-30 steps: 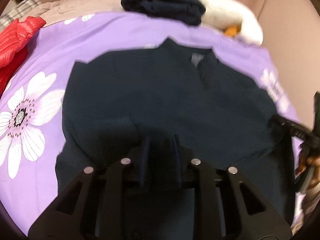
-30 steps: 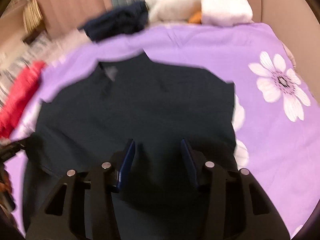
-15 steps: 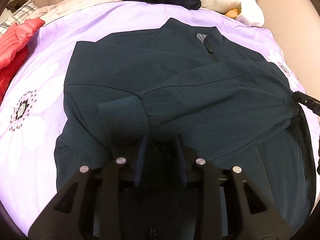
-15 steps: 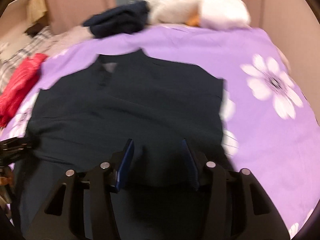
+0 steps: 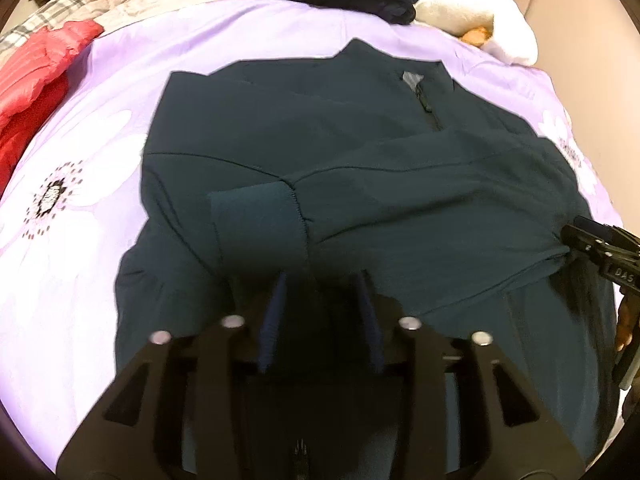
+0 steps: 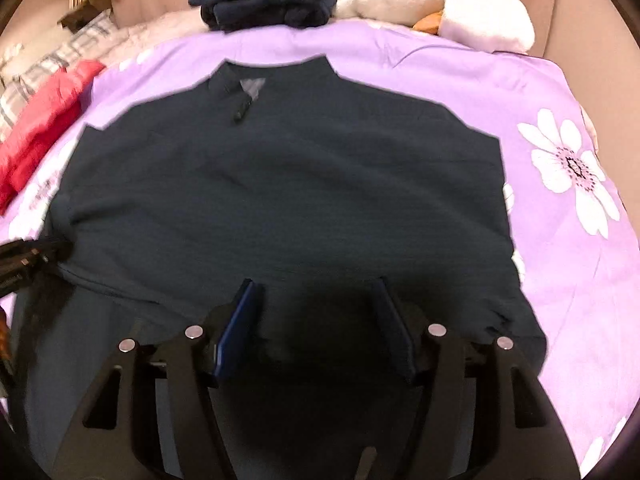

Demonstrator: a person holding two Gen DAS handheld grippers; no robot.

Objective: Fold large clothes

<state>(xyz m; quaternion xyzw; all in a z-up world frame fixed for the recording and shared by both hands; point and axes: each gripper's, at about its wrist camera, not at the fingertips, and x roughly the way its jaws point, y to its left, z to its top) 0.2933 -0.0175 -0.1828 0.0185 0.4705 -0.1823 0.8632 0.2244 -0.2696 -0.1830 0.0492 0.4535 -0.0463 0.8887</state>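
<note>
Nearest, the left gripper and right gripper hover over a dark jacket spread on a purple floral bedspread; both jaws have just been opening, gripping nothing. Bare bedspread borders the jacket's sides (no legible writing). Beyond its collar lies folded navy clothing.

Both tools look alike: the left gripper and the right gripper are matte black, angular frames with cut-out slots, round silver screw heads across the linkage, and dark blue pads lining the fingers.
</note>
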